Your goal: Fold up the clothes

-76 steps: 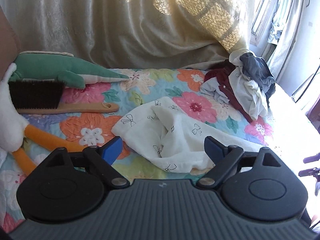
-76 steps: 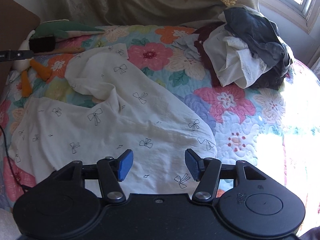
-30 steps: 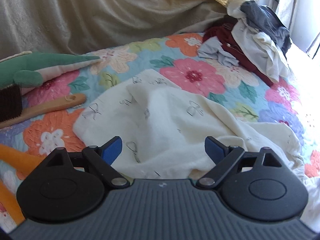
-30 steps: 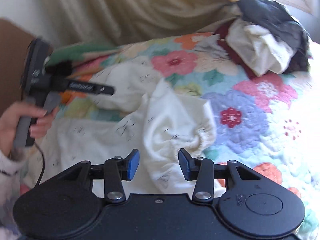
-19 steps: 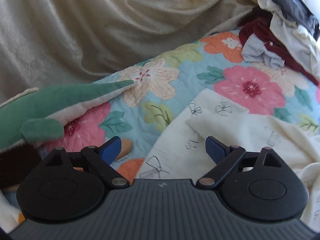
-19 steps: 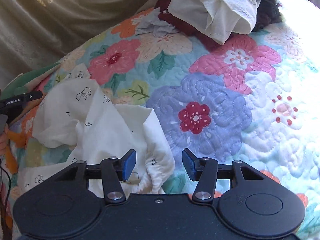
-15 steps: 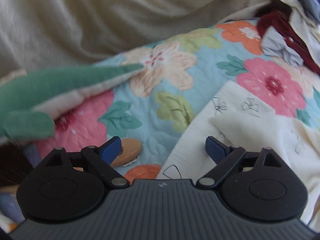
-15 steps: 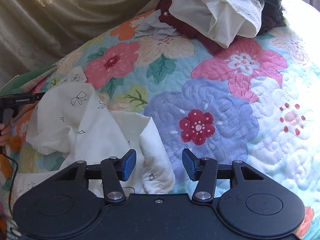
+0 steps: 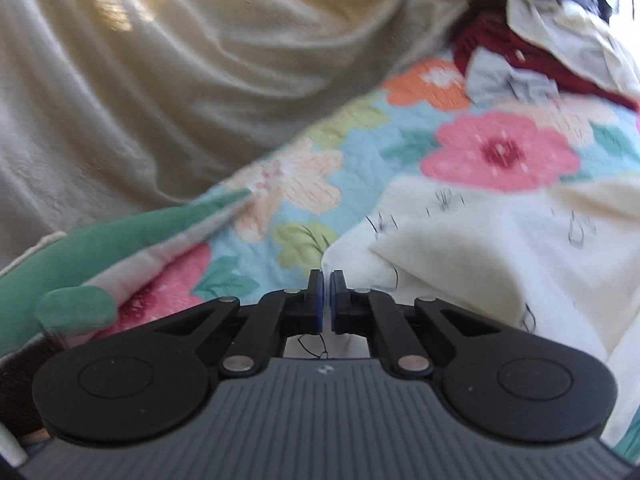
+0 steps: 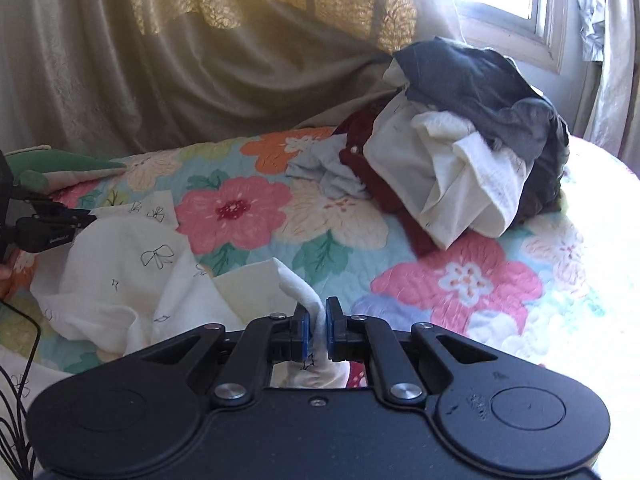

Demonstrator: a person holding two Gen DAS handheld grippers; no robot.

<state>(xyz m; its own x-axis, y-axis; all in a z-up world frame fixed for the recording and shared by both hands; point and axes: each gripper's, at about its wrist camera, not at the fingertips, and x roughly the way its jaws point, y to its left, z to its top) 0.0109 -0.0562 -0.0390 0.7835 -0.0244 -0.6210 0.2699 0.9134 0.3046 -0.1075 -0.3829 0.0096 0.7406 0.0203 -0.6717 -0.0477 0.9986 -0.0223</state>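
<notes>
A cream garment with small bow prints lies crumpled on a floral quilt. My left gripper sits at the garment's left edge with its blue pads together. Cloth shows just under the fingers, so it looks pinched. From the right wrist view, the left gripper is seen tips-on at the far left corner of the garment. My right gripper has its jaws closing. A raised fold of the same garment is squeezed between its pads.
A pile of other clothes, dark grey, white and maroon, sits at the back right near the sunlit window. A green plush toy lies left of the garment. A beige curtain hangs behind the bed. A black cable trails at the left.
Both grippers went from wide open to closed. The left moved to the garment's left edge. The right now pinches a fold of it and looks further up the bed toward the window.
</notes>
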